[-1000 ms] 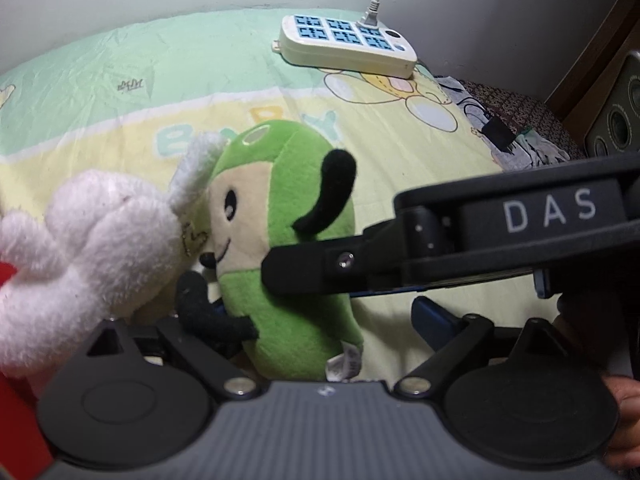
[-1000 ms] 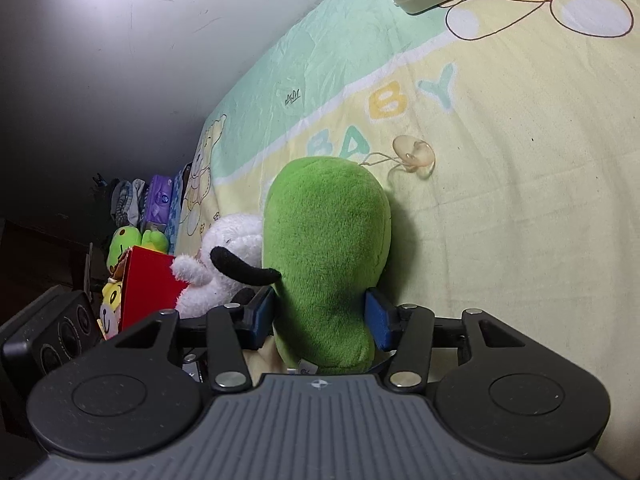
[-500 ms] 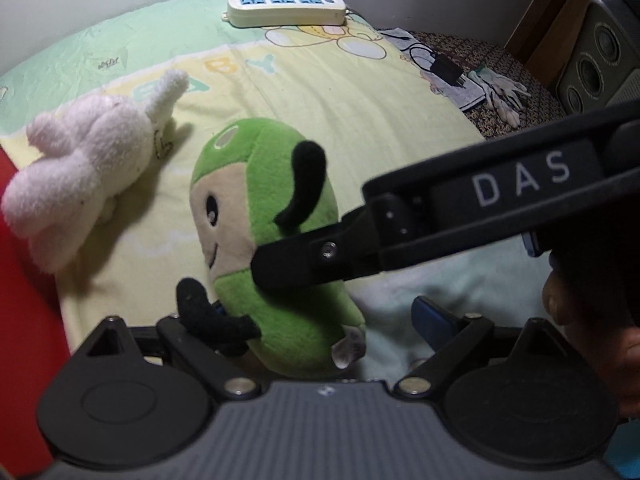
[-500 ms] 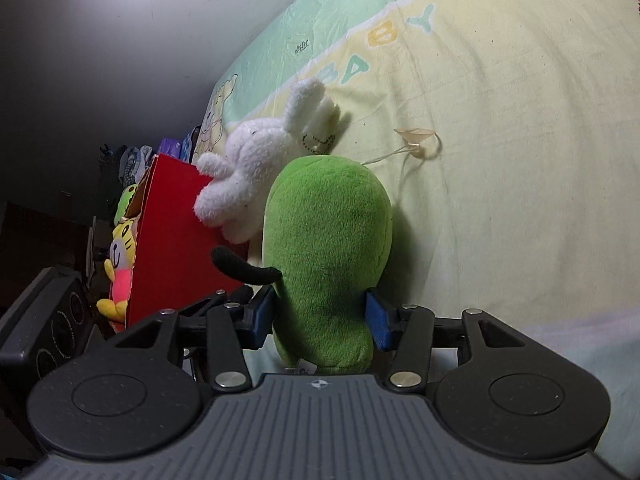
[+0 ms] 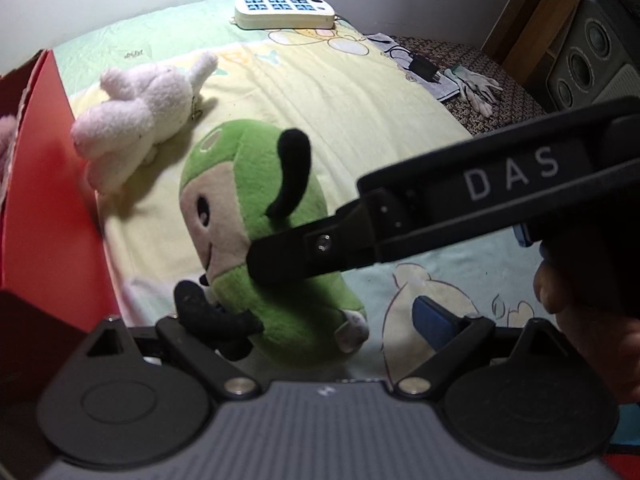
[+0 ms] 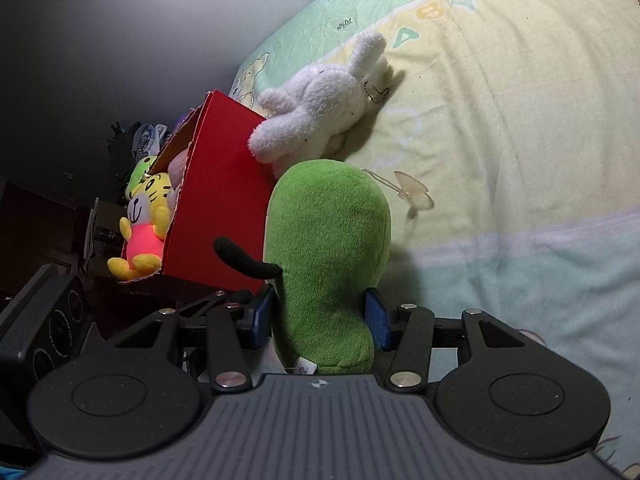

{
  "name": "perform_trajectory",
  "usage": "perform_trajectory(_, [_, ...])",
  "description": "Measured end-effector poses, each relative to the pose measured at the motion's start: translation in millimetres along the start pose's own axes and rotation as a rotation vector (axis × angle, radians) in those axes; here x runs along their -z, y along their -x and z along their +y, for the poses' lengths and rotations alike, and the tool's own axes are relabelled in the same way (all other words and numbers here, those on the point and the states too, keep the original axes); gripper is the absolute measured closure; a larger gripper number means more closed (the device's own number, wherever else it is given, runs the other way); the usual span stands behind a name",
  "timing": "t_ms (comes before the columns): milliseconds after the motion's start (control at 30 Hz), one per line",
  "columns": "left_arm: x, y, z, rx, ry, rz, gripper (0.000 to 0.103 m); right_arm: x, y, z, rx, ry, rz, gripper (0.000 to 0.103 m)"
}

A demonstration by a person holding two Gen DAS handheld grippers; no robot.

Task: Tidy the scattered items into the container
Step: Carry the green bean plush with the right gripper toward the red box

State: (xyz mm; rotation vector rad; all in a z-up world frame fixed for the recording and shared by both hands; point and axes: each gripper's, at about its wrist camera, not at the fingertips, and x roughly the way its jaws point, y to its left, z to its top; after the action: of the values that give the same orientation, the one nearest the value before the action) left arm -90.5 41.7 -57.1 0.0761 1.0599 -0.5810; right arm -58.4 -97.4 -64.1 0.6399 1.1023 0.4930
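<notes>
A: Carrying the green plush [image 6: 328, 264] toward the red box [image 6: 216, 208] — right gripper [image 6: 324, 316] has its blue pads pinching the lower body from both sides, toy upright, clear of the bedsheet [image 6: 500, 120].

B: Left gripper [image 5: 320, 320]?

A: Jaws have just been opening a bit; they stand spread. The toy's black arm and base sit betw. them, but the far-side blue pad has a clear gap to the plush, so not squeezing it. The near-side pad is hidden, can't tell if it touches.

B: So all the wt is on the right pinch. Risk?

A: Soft stuffing, grip low on the body. Top-heavy, imo it could tip or squirm out if swung fast.

B: Box itself?

A: Sits to the left, already has a yellow tiger plush [image 6: 146, 216] spilling over the near end. Crowded; green one may perch on top and roll back out.

B: White bunny plush [image 6: 320, 108]?

A: Lies on the sheet, touching the box's right wall. A low pass could snag it, or bump the wall and shift the box.

B: Anything else?

A: Suction cup [image 6: 412, 192] dangles on a cord off the toy; may catch the box rim.
</notes>
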Motion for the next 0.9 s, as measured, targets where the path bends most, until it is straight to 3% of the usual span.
perform_trajectory(233, [34, 35, 25, 0.033, -0.104, 0.005, 0.009, 41, -14, 41, 0.022, -0.048, -0.066, 0.052])
perform_trajectory(567, [80, 77, 70, 0.070, -0.161, 0.010, 0.010, 97, -44, 88, 0.027, -0.123, -0.122, 0.052])
perform_trajectory(900, [113, 111, 95, 0.091, -0.139, 0.004, 0.009, 115, -62, 128, 0.028, -0.057, -0.092, 0.052])
